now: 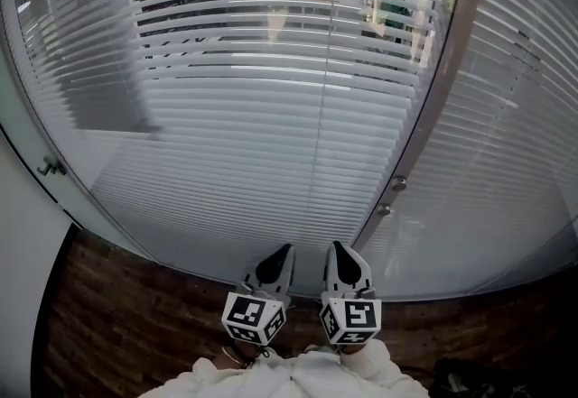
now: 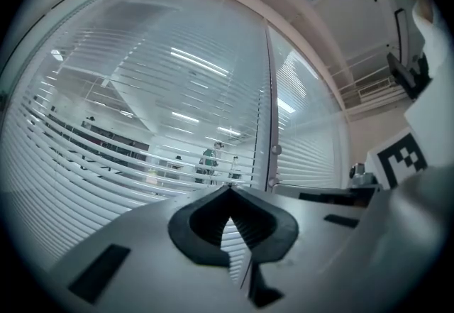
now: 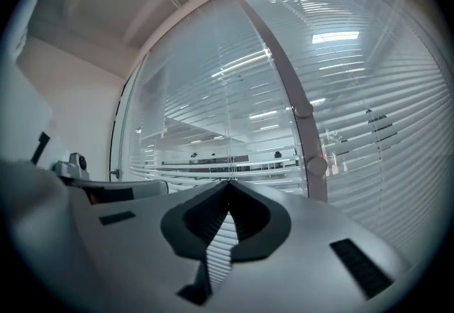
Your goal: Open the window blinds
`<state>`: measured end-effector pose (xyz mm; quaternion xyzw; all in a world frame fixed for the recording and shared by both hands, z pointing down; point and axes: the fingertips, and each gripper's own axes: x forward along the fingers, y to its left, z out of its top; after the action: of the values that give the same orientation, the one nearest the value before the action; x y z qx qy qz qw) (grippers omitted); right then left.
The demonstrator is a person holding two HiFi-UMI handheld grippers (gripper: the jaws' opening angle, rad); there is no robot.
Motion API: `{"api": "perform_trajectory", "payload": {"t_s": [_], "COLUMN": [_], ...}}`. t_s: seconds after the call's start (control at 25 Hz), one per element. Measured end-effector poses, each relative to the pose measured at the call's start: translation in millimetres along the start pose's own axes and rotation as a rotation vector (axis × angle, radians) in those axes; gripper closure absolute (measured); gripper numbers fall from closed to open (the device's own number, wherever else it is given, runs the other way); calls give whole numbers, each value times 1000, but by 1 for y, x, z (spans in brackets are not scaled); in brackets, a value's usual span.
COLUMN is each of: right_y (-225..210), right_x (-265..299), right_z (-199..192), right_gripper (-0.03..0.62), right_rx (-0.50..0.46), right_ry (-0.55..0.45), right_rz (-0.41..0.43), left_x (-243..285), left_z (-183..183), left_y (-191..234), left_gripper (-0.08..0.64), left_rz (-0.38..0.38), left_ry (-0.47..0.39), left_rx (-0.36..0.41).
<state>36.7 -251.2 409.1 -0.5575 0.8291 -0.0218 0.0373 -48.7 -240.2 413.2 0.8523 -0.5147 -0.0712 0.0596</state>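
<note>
Left gripper (image 1: 289,248), right gripper (image 1: 336,245), both closed, level.

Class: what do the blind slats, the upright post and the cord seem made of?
Blind slats: thin, pale, faintly glossy, likely painted aluminium or plastic; they catch the light. Upright post: smooth brownish-grey, probably coated metal. Cord: fine pale line ending at the right tongs, shut on it; material unclear.
</note>
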Motion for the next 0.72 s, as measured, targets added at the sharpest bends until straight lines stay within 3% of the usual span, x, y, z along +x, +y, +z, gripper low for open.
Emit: {"api": "perform_trajectory", "payload": {"t_s": [0.72], "right_y": [-9], "right_x": [5], "right_z": [-7], "right_gripper": [581], "right_rx": [-10], "right_ry": [15], "right_rz": [-19], "left_x": [10], "left_z": [-6], "left_y": [5], "left_gripper": [563], "left_rz": [-6], "left_ry": [2], "left_rx": [-10]}}
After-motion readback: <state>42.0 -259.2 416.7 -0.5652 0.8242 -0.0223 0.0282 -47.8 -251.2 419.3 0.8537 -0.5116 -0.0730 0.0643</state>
